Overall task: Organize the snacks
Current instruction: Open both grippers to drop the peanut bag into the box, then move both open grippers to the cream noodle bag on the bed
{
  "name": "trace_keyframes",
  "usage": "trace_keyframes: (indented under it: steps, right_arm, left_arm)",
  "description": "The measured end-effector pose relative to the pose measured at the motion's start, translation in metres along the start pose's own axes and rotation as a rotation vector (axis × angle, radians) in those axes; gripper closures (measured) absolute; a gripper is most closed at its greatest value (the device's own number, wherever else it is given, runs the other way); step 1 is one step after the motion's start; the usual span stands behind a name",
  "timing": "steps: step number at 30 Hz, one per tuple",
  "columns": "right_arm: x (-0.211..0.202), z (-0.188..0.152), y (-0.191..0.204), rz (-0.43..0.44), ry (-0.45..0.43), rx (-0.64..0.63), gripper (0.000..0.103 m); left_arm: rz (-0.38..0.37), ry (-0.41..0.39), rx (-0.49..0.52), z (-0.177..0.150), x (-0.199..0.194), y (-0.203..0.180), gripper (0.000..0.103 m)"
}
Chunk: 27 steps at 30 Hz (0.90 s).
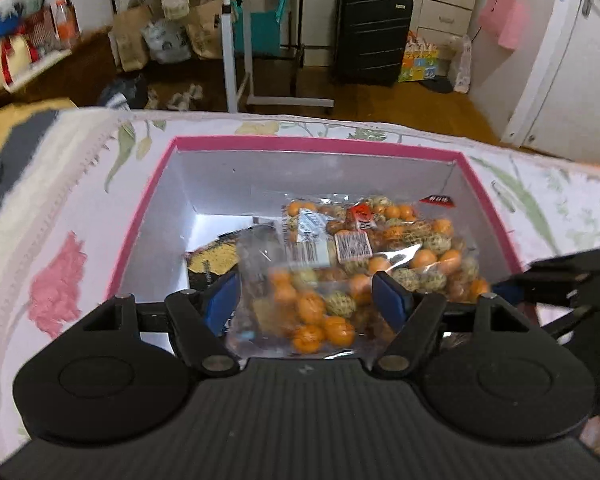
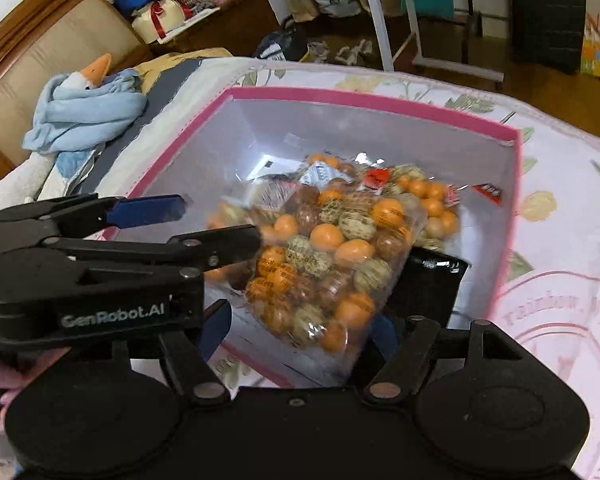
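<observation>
A: Nearest the lens in the left wrist view is the left hand-held gripper [image 1: 306, 300]; its blue pads [image 1: 388, 300] stand wide apart, with the near end of a clear snack bag [image 1: 328, 280] lying between them; whether either pad touches the plastic, I cannot tell.

B: And the bag's contents?

A: Round orange and speckled pale-green sweets, with white barcode labels on top; a second clear bag of the same sweets [image 1: 384, 220] lies just beyond the first; both sit inside a pink-rimmed box [image 1: 316, 145] with pale grey inner walls, straight ahead of the left hand-held gripper.

B: Anything else in the box?

A: A dark packet with a yellow patch [image 1: 212, 258] lies ahead and to the left of the left pads, partly under the bag; a small red-and-black packet [image 1: 438, 201] lies farther ahead and to the right, against the box wall.

B: What about the right hand-held gripper [image 2: 296, 332]?

A: Its fingers are spread too; the snack bag [image 2: 328, 264] runs down between them, though the blur hides any contact; a black packet [image 2: 432, 280] sits just ahead of its right finger; the left hand-held gripper [image 2: 220, 224] reaches in from its left, over the box rim [image 2: 340, 96].

B: Where does the box stand?

A: On a bed with a floral cover [image 1: 60, 200]; a blue-wrapped plush goose [image 2: 88, 108] lies well to the left of the right hand-held gripper.
</observation>
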State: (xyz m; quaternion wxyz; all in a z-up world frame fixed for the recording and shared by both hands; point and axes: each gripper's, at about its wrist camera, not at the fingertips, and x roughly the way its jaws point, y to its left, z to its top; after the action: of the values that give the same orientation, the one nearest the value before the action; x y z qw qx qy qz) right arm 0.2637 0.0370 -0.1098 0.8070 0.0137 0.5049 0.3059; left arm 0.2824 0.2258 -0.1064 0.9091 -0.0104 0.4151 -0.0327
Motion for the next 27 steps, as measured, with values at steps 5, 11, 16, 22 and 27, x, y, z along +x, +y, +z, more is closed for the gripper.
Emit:
trace_keyframes:
  steps: [5, 11, 16, 22, 27]
  right_arm:
    - [-0.040, -0.011, -0.010, 0.029, -0.038, -0.015, 0.021]
    - [-0.103, -0.039, -0.021, 0.017, -0.070, -0.058, 0.021]
    - [-0.162, -0.066, -0.020, -0.071, -0.048, -0.156, 0.021]
    - [-0.232, -0.096, -0.044, -0.147, -0.107, -0.124, 0.021]
    - [-0.270, -0.115, -0.094, -0.204, -0.148, 0.020, 0.021]
  left_arm:
    - [0.023, -0.060, 0.013, -0.002, -0.028, -0.015, 0.031]
    - [-0.031, -0.077, 0.050, -0.004, -0.080, -0.046, 0.031]
    - [-0.109, -0.070, 0.099, -0.004, -0.123, -0.078, 0.031]
    - [-0.217, -0.068, 0.169, -0.007, -0.161, -0.125, 0.031]
    - [-0.287, -0.060, 0.224, -0.009, -0.165, -0.173, 0.031]
